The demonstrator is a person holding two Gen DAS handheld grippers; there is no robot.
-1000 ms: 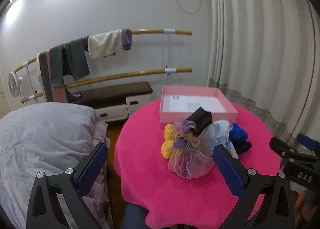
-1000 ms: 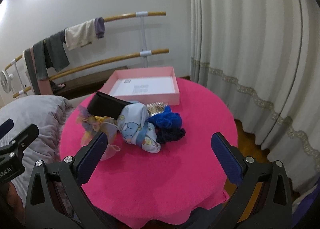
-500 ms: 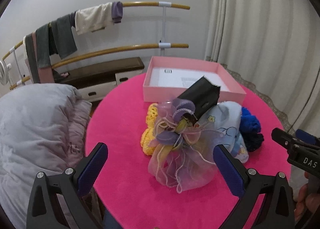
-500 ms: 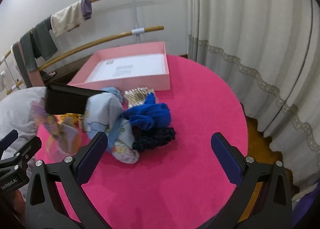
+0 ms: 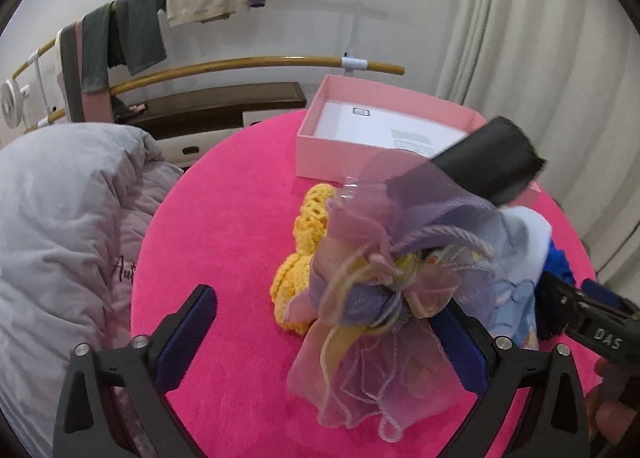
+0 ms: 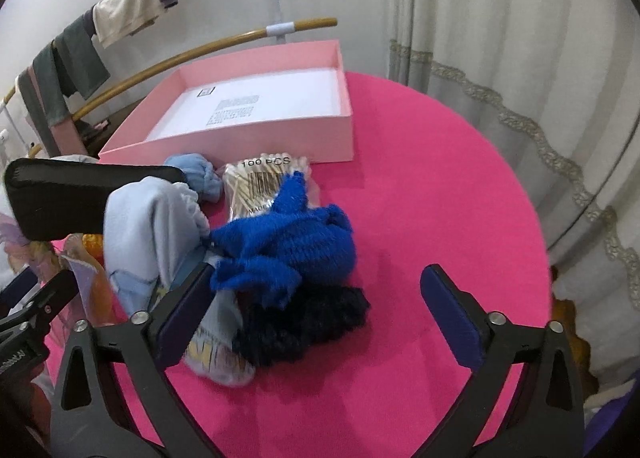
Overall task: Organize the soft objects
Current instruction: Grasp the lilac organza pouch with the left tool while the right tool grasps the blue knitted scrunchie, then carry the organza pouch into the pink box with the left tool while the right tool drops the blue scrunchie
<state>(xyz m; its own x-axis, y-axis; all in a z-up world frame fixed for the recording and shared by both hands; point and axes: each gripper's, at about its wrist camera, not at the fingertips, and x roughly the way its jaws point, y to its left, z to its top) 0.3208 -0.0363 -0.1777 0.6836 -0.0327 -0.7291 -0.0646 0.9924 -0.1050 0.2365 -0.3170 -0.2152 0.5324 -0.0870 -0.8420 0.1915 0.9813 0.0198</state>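
The organza bag lies mid-frame on the table, long axis running from lower frame toward the upper right. It sits inside the left gripper, against the right finger; jaws spread. The right gripper is spread too, its left finger touching the blue knit at centre.

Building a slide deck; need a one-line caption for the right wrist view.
Open right gripper over blue knit piece and dark knit piece, pink box behind.

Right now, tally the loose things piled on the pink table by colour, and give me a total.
Blue knit: 1
Dark navy knit: 1
Light blue cloth: 1
Yellow crochet: 1
Purple organza bow: 1
Black pouch: 1
Cotton swab pack: 1
Total: 7
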